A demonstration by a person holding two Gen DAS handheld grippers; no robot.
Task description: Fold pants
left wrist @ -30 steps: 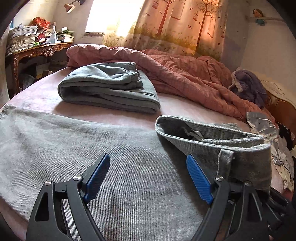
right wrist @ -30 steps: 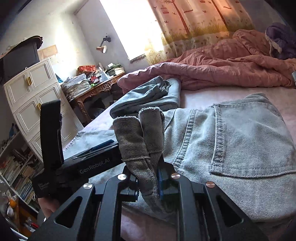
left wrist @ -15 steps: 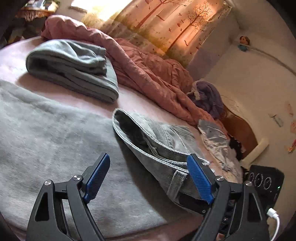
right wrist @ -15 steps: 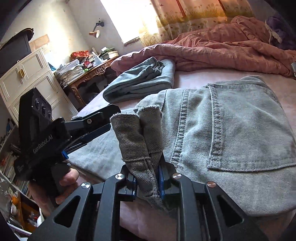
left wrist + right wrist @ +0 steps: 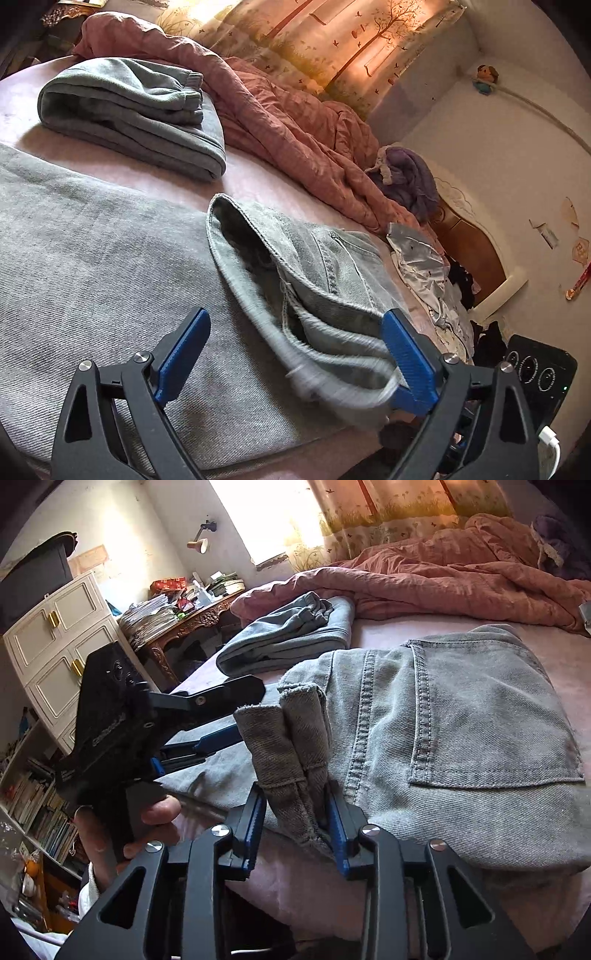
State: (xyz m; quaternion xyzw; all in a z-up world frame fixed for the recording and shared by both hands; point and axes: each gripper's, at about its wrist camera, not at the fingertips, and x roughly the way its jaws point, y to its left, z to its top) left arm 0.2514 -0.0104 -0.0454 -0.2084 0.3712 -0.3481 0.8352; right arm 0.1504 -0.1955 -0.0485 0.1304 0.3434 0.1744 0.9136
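Note:
Grey jeans (image 5: 480,720) lie on the pink bed, seat and back pocket up. Their leg cuffs (image 5: 291,746) are folded up over the seat and stand between the blue pads of my right gripper (image 5: 295,823). Its jaws are opening, and the pads no longer squeeze the cloth. In the left wrist view the jeans (image 5: 92,258) spread across the sheet. The folded cuff end (image 5: 332,354) lies blurred by the right pad of my left gripper (image 5: 295,350), whose jaws are opening wide and hold nothing. A hand (image 5: 147,823) carries the left gripper (image 5: 207,720) just left of the cuffs.
Folded grey sweatpants (image 5: 129,110) rest on the bed behind the jeans. A crumpled pink quilt (image 5: 295,122) fills the far side. A purple garment (image 5: 406,177) and silvery cloth (image 5: 417,254) lie near the headboard. A white cabinet (image 5: 55,635) and a cluttered desk (image 5: 192,620) stand beside the bed.
My right gripper, shut on the leg cuffs earlier, has parted its pads and the cuffs sit loose. My left gripper has swung right toward the headboard and spread a little wider.

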